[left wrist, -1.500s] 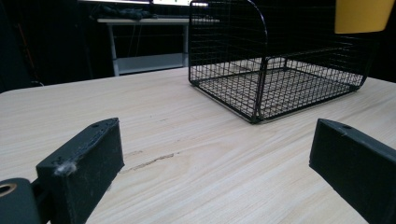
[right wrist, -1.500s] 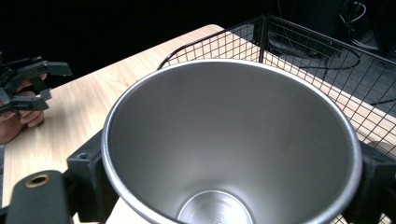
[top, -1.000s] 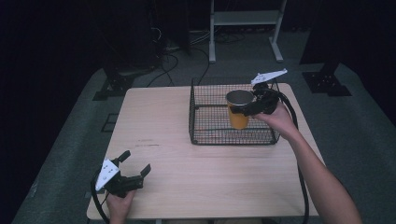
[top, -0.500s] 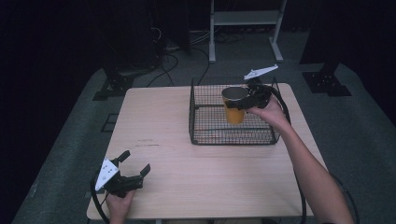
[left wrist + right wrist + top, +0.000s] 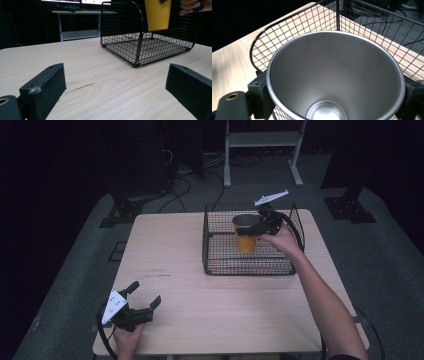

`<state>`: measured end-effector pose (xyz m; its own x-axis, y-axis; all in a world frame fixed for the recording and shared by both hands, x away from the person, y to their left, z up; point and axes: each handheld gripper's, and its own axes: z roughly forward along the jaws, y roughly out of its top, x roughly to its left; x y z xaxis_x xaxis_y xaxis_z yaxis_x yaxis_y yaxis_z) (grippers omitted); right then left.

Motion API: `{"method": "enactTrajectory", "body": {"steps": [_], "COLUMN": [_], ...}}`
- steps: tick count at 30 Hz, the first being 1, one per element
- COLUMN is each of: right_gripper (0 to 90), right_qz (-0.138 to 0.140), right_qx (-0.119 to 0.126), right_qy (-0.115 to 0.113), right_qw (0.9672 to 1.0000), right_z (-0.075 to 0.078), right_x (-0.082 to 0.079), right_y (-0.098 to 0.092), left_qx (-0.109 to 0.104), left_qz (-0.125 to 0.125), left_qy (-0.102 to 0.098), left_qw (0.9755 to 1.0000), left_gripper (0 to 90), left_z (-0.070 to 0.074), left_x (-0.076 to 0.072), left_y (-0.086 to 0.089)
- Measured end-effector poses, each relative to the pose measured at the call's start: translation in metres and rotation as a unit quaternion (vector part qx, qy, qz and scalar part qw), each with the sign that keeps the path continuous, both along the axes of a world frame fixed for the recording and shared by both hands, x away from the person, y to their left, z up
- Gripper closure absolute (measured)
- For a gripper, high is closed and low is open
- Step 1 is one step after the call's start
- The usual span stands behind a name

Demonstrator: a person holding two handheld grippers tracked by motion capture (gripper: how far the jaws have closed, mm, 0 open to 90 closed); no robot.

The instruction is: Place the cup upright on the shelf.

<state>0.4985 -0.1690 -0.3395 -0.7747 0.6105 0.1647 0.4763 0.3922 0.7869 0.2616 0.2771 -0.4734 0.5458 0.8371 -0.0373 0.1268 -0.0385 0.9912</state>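
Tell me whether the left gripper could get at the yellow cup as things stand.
Probably not: the left gripper rests open at the table's near corner, while the yellow cup is held by the right gripper over the wire basket.

Wire basket (image 5: 220, 265) walls hem yellow cup (image 5: 246, 240); open top passable; near table (image 5: 200, 290) bare

From my left gripper view, the top edge cuts off the yellow cup (image 5: 158, 13) at twelve o'clock. In my right gripper view the cup (image 5: 335, 75) hides most of both jaws, and the bottom edge at six o'clock cuts off its rim.
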Motion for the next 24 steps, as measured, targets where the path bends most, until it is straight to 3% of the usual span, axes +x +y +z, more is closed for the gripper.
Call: {"method": "enactTrajectory", "body": {"steps": [24], "right_gripper": [11.7], "right_qz": [-0.011], "right_qx": [-0.005], "right_qy": [0.027], "right_qw": [0.9996], "right_z": [-0.037], "right_x": [0.023], "right_y": [0.015], "left_qx": [-0.002], "left_qz": [-0.001], "left_qy": [0.000], "left_qw": [1.0000], "left_gripper": [2.2], "left_z": [0.000], "left_x": [0.000], "left_y": [0.001]}}
